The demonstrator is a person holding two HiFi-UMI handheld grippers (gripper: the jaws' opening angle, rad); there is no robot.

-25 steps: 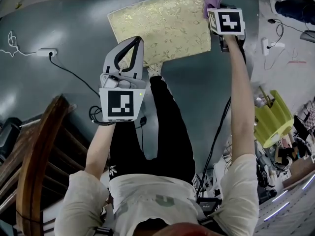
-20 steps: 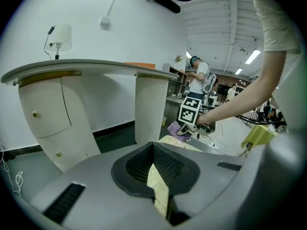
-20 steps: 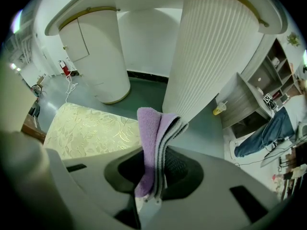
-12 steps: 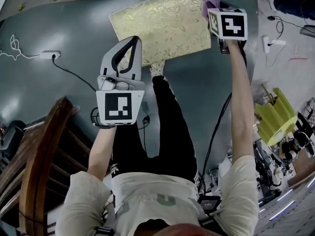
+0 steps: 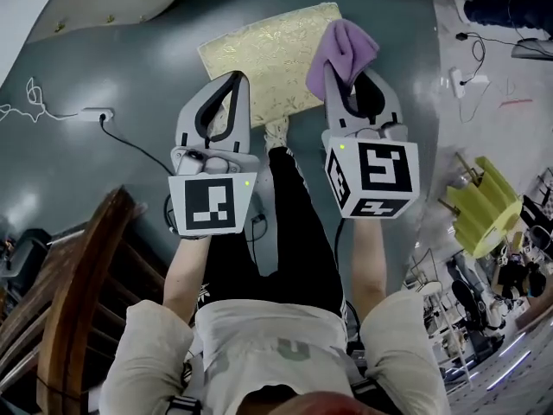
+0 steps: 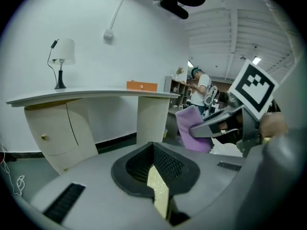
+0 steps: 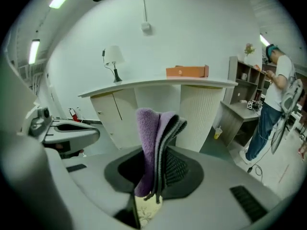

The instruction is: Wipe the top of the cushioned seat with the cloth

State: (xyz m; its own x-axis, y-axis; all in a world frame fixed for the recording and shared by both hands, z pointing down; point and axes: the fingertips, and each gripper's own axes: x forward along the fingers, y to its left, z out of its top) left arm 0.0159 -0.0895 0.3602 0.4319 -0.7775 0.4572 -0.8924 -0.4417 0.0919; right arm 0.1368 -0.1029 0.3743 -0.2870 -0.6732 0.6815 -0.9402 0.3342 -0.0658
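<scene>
The cushioned seat (image 5: 263, 54) is a gold patterned square low on the dark floor ahead of me. My right gripper (image 5: 348, 83) is shut on a folded purple cloth (image 5: 342, 46), held up in the air over the seat's right edge. The cloth (image 7: 149, 143) stands upright between the pads, and a strip of the seat (image 7: 146, 211) shows below them. My left gripper (image 5: 232, 80) hovers over the seat's near edge, shut with nothing in it. In the left gripper view, a sliver of the seat (image 6: 159, 191) shows below the jaws (image 6: 153, 146), and the cloth (image 6: 191, 128) is to the right.
A power strip (image 5: 95, 113) and its cable lie on the floor at left. A wooden chair (image 5: 69, 292) stands at my lower left, a yellow-green seat (image 5: 479, 206) at right. Ahead is a curved white counter (image 7: 158, 84) with a lamp (image 7: 113, 56) and orange box (image 7: 187, 71). A person (image 7: 280, 95) stands at right.
My right gripper has drawn back from the seat's far right corner with the cloth, rising level with the left gripper. The left gripper has barely moved.
</scene>
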